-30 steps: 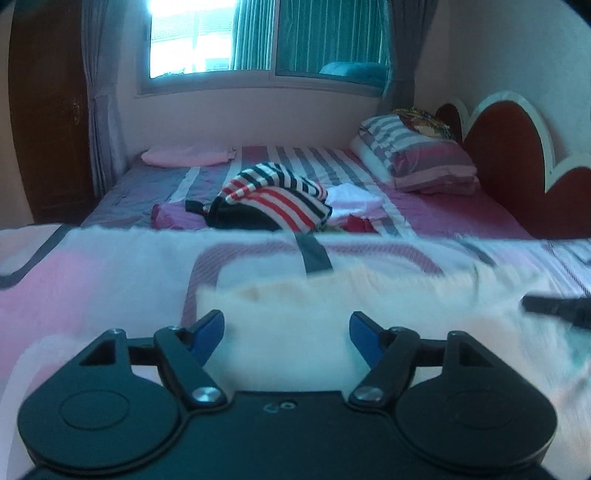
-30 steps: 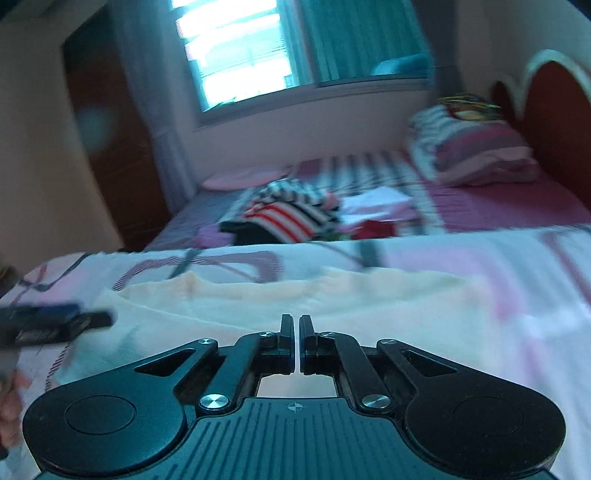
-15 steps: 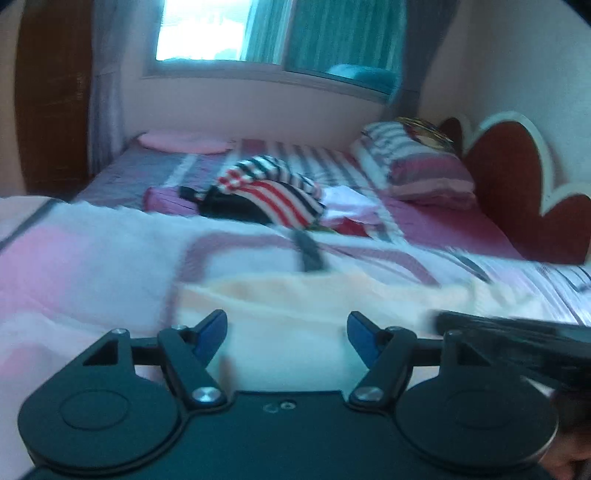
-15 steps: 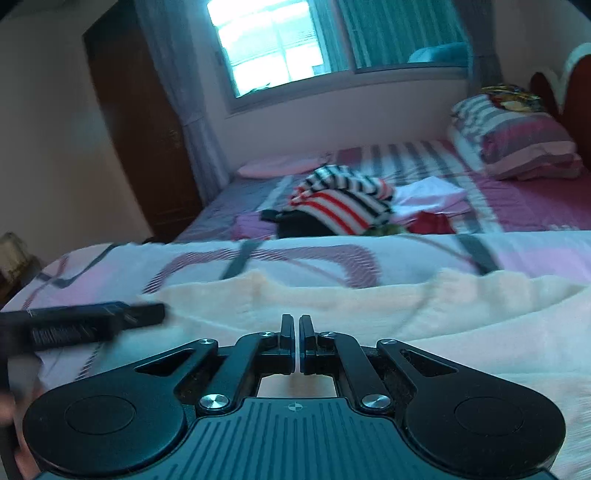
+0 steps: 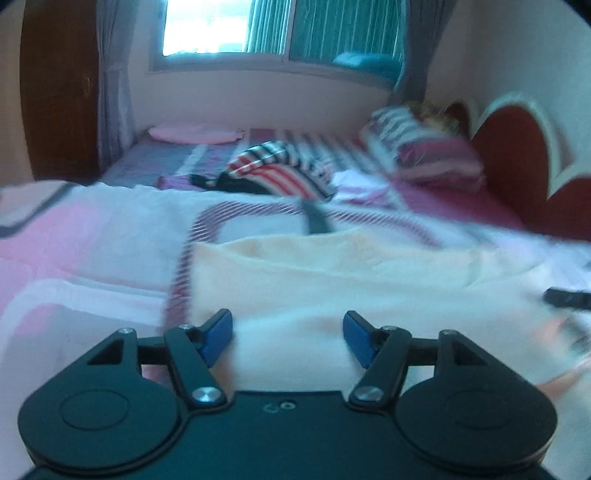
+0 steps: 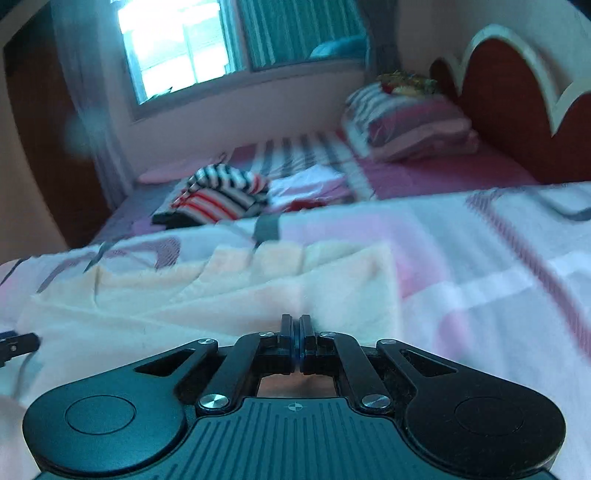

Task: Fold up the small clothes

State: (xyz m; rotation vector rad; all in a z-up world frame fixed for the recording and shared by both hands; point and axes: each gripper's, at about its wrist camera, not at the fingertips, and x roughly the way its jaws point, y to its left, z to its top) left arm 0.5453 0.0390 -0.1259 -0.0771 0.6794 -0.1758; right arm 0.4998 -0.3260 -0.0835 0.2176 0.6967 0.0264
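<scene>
Bedroom w/ pale walls, daylight coming in thru a wide window on the far wall, teal vertical blinds over its right half, greyish curtains at the sides. Dark wooden door on the left. Bed has a purple striped sheet and a scalloped red headboard w/ white trim (right side). Striped pillows stacked against it, pink pillow under the window. Pink-and-white bedspread up front.
</scene>
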